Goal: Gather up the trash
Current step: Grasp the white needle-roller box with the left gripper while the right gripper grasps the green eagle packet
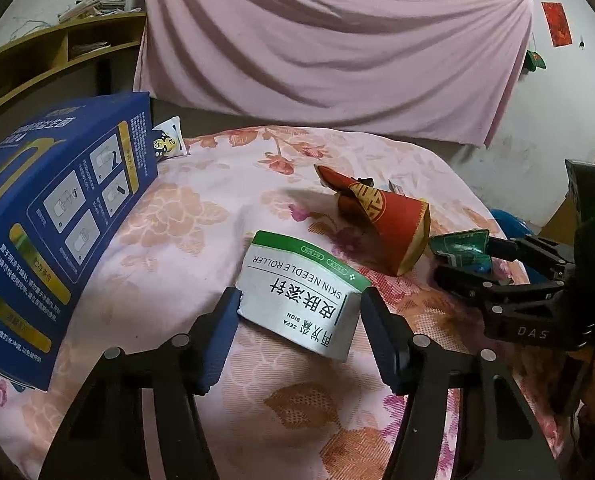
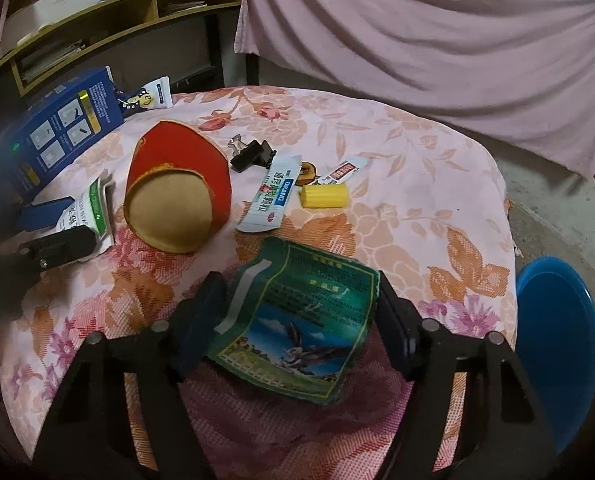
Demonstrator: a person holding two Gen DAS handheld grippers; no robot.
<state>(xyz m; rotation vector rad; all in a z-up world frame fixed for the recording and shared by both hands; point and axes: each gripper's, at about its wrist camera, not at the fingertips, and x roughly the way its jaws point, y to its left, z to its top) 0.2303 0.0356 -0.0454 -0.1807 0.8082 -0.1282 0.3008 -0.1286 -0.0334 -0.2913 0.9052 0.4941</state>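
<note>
Straddling a white and green carton (image 1: 303,296) marked "SKIN NEEDLE ROLLER", the left hand-held gripper (image 1: 299,304) stands about half open over a table (image 1: 225,184) spread with a pink floral cloth. Its left pad touches the carton's torn left edge; its right pad sits just beside the right edge, and whether it presses there cannot be told. The carton lies flat on the cloth, print upside down to the left wrist camera.

On the same table the right hand-held gripper (image 2: 297,312) is spread wide around a crumpled green packet (image 2: 297,316) printed with a bird over blue sky. The packet lies on the cloth between the two fingers, its left edge against the left finger and its right corner close to the right one; no firm squeeze is visible. From the left wrist view, that gripper's fingers (image 1: 509,246) reach in from the right with the green packet (image 1: 461,246) between them.

Other litter lies scattered across the cloth. A red paper cup (image 2: 177,192) with gold trim rests on its side between the two grippers, mouth toward the right wrist camera. Beyond it sit a black binder clip (image 2: 253,154), a white sachet (image 2: 273,196), a small yellow ribbed cylinder (image 2: 324,196) and a small red and white wrapper (image 2: 343,171). A large blue box (image 1: 53,216) stands at the table's left edge, with a white tube (image 2: 149,94) just behind it. A blue plastic stool (image 2: 557,344) is beside the table on the right.
</note>
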